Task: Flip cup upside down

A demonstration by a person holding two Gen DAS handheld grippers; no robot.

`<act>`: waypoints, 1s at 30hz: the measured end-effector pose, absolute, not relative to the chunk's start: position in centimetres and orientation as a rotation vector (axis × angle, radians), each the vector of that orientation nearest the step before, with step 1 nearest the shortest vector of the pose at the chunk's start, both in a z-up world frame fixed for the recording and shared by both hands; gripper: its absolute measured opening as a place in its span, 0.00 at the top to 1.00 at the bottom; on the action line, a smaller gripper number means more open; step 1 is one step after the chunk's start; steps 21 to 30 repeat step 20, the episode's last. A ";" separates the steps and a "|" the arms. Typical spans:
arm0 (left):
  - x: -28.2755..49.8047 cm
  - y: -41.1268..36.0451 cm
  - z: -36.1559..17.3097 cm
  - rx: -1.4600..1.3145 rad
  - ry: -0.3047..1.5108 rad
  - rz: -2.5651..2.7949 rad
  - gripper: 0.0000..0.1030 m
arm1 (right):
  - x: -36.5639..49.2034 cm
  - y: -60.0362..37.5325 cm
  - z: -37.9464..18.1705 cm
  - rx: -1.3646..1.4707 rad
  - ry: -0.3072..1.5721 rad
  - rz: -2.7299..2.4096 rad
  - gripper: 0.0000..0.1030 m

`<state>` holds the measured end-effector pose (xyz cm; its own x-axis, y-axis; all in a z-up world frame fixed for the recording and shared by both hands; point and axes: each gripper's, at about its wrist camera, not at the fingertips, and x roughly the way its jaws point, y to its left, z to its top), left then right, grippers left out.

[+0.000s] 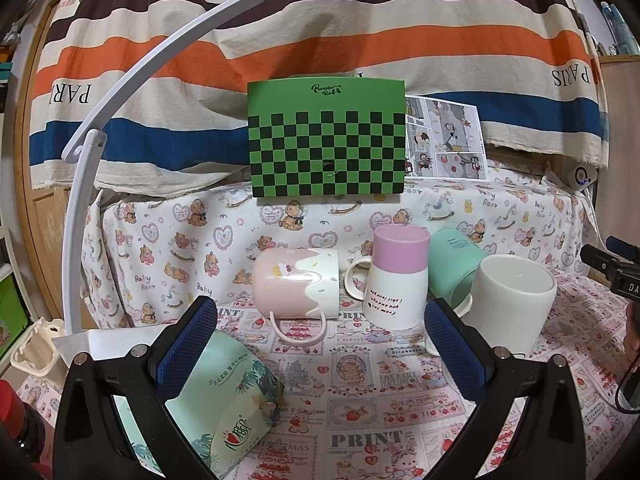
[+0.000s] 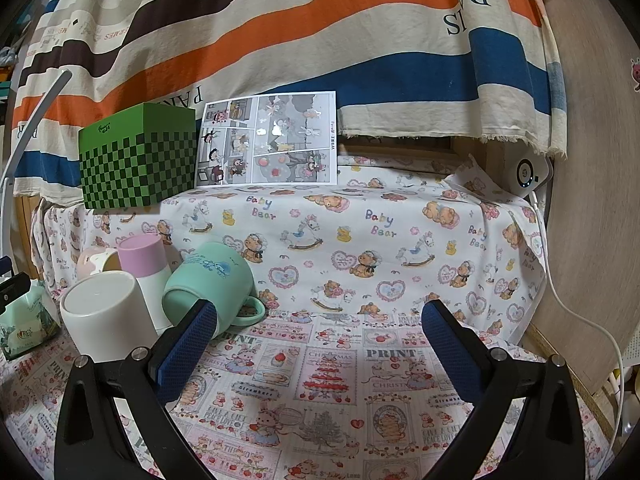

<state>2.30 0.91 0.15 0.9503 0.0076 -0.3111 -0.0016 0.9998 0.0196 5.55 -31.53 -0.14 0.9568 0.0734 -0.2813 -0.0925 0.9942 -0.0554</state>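
Observation:
Several cups stand together on the printed cloth. A pink-and-cream mug (image 1: 297, 282) lies on its side, handle toward me. A pink-and-white cup (image 1: 396, 276) and a plain white cup (image 1: 510, 306) stand upside down. A mint mug (image 1: 454, 264) lies tilted behind them; it also shows in the right wrist view (image 2: 210, 284). My left gripper (image 1: 320, 354) is open and empty, in front of the cups and apart from them. My right gripper (image 2: 318, 344) is open and empty; its left finger (image 2: 188, 350) overlaps the mint mug's mouth in the picture.
A tissue pack (image 1: 230, 396) lies under my left gripper's left finger. A green checkered box (image 1: 326, 140) and a comic sheet (image 2: 268, 140) stand at the back. A white lamp arm (image 1: 100, 132) curves up at left. A white device (image 2: 528, 174) with cable sits at right.

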 end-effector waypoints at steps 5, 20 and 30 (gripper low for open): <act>2.3 0.9 0.2 0.019 0.315 0.007 0.00 | 5.5 -31.5 -0.1 -0.068 0.284 0.084 0.00; 2.3 1.0 0.1 0.018 0.315 0.009 0.00 | 5.6 -31.6 -0.2 -0.068 0.284 0.084 0.00; 2.3 1.0 0.1 0.018 0.315 0.009 0.00 | 5.6 -31.6 -0.2 -0.068 0.284 0.084 0.00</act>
